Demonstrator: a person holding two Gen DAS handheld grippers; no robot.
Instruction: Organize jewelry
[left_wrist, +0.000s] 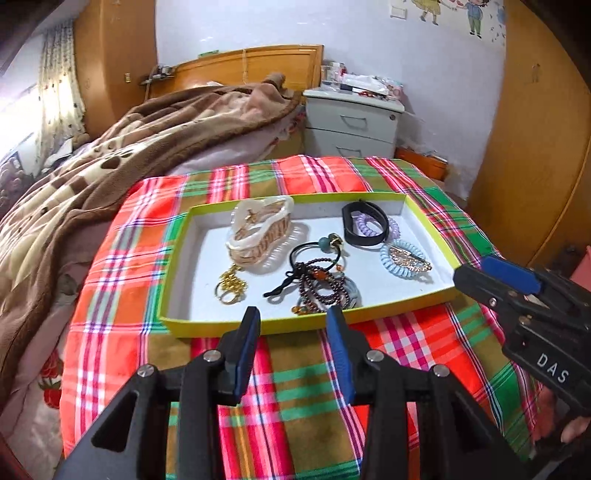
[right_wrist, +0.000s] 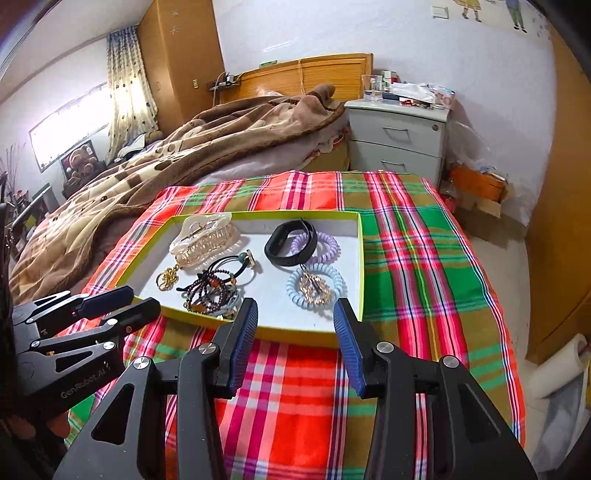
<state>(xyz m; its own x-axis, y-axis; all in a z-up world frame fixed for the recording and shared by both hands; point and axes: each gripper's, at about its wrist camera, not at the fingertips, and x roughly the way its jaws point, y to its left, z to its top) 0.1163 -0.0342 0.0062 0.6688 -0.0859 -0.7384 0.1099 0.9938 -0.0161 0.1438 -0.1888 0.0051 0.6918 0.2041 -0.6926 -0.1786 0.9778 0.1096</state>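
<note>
Both grippers hang over the plaid cloth (right_wrist: 406, 236) at the tray's near edge, holding nothing: left gripper (left_wrist: 293, 314) with its jaws partly spread and bare, right gripper (right_wrist: 295, 306) likewise empty and gaping a touch wider. Inside the yellow-rimmed tray (left_wrist: 177, 258), the big pale hair claw (left_wrist: 260, 230) sits toward the far left corner, long axis slanting from that corner down toward the middle; it looks stiff and slick, best pinched across its spine. Dark bead strands (left_wrist: 321, 286) tangle at the near edge, limp and light, likely to trail. 2 coil ties, lilac (right_wrist: 319, 245) and blue (right_wrist: 316, 284), look springy, and the black band (right_wrist: 290, 242) stands on edge.
</note>
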